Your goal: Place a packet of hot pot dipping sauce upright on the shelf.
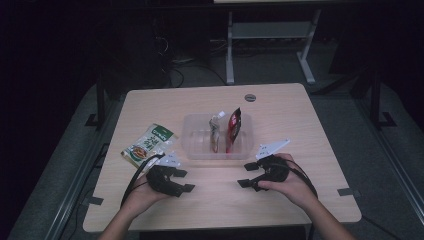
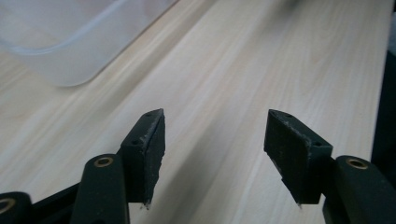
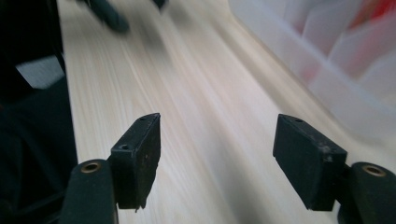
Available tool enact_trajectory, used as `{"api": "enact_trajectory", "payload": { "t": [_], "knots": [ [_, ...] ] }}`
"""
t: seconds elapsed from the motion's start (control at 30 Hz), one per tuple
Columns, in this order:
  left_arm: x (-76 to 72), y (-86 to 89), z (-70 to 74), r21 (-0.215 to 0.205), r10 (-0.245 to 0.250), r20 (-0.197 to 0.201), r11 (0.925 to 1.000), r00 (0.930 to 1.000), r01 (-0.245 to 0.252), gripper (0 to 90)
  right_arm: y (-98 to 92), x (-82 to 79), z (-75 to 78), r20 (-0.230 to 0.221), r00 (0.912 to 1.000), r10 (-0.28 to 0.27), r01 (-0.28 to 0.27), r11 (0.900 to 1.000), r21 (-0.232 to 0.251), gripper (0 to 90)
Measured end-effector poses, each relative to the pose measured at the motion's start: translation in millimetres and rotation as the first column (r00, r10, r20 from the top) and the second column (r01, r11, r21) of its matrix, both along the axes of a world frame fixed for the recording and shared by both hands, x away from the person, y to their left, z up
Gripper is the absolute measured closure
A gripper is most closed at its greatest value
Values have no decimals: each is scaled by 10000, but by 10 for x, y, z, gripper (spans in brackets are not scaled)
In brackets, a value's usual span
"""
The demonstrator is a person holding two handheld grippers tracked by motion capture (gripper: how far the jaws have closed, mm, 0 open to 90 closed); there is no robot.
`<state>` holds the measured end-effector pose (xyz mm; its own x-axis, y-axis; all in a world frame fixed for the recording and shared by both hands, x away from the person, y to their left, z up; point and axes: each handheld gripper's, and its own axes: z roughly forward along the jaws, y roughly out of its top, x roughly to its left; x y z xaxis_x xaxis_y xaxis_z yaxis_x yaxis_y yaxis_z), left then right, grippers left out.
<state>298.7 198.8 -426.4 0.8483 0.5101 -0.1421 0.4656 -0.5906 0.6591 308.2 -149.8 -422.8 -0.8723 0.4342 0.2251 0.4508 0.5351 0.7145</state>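
Observation:
A clear plastic bin (image 1: 197,142) sits mid-table with a beige packet (image 1: 214,131) and a red packet (image 1: 233,127) standing in it. To its left a green and white snack packet (image 1: 149,145) lies flat on the wooden table (image 1: 285,110). My left gripper (image 1: 185,180) rests low at the front left, open and empty, its jaws pointing right. My right gripper (image 1: 246,174) faces it from the front right, also open and empty. In the left gripper view the gripper (image 2: 215,140) has bare wood between its jaws, with the bin's corner (image 2: 70,42) ahead on the left. In the right gripper view the gripper (image 3: 217,140) is beside the bin's wall (image 3: 336,70).
A grey round cap (image 1: 250,97) is set in the table near its far edge. Beyond the table are a desk frame (image 1: 270,45) and cables on a dark floor. Bare wood lies between the two grippers and along the right side of the table.

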Motion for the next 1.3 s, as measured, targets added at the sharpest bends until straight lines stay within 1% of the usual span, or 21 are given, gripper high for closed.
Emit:
{"api": "enact_trajectory", "payload": {
  "t": [0.07,0.17,0.3,0.33,0.4,0.43,0.5,0.57,0.6,0.63,0.7,0.73,0.87,0.9,0.93,1.03,1.07,1.13,1.17,1.2,1.3],
  "knots": [
    [15,49,23,6,219,13,9998,9998,-219,401,-31,-44,-39,28,10000,-76,76,9995,-293,299],
    [39,115,54,201,322,63,9993,9995,-323,463,-70,-89,-71,-185,9998,-34,32,9999,-111,288],
    [91,272,108,624,880,113,9941,9961,-885,654,-152,-212,-147,-425,9991,-57,48,9998,-212,272],
    [139,369,135,791,1369,192,9873,9904,-1380,715,-157,-226,-156,-403,9992,-37,26,9996,-273,271],
    [171,424,150,886,1594,263,9830,9869,-1611,753,-156,-228,-158,-382,9993,22,-35,9995,-330,264],
    [255,546,187,1138,2030,481,9716,9780,-2073,835,-150,-217,-152,-299,9996,-17,8,9995,-312,261],
    [349,672,217,1189,2598,648,9566,9635,-2660,895,-142,-214,-149,-361,9993,-49,41,9997,-223,261],
    [445,788,233,1187,3190,731,9379,9449,-3258,896,-144,-209,-165,-393,9992,-30,19,9996,-282,258],
    [445,788,233,1187,3190,731,9379,9449,-3258,897,-144,-209,-165,-393,9992,-30,19,9996,-282,258],
    [500,852,243,1492,3439,945,9230,9343,-3548,897,-147,-205,-170,-423,9991,-60,46,9995,-320,258],
    [571,930,263,1522,3764,1101,9082,9199,-3898,897,-156,-189,-174,-475,9988,-119,106,9996,-271,257],
    [652,1003,279,1567,4152,1225,8888,9014,-4307,897,-158,-186,-173,-484,9988,-116,104,9996,-253,257],
    [861,1169,266,1548,4788,1308,8551,8681,-4949,897,-172,-173,-171,-470,9988,-122,113,9998,-183,257],
    [861,1169,266,1548,4788,1308,8551,8681,-4949,897,-178,-171,-169,-481,9988,-135,127,9998,-162,257],
    [974,1242,228,1395,5118,1184,8398,8509,-5246,897,-184,-169,-167,-485,9987,-139,133,9998,-139,258],
    [1130,1287,129,1564,5585,1188,8059,8209,-5710,896,-202,-157,-163,-500,9986,-160,156,9999,-73,257],
    [1171,1300,92,1573,5695,1135,7988,8141,-5807,894,-207,-153,-163,-485,9987,-183,179,9998,-73,257],
    [1229,1322,27,1636,5804,1093,7902,8069,-5906,839,-219,-153,-163,-536,9983,-235,232,9997,-59,257],
    [1246,1337,6,1633,5792,1059,7917,8083,-5887,816,-229,-148,-167,-464,9987,-217,213,9997,-97,257],
    [1258,1344,-14,1589,5862,1010,7881,8038,-5947,788,-234,-152,-165,-518,9983,-250,246,9997,-81,257],
    [1280,1361,-52,1607,5813,917,7926,8085,-5881,700,-251,-148,-168,-526,9983,-249,246,9997,-55,257]
  ]
}}
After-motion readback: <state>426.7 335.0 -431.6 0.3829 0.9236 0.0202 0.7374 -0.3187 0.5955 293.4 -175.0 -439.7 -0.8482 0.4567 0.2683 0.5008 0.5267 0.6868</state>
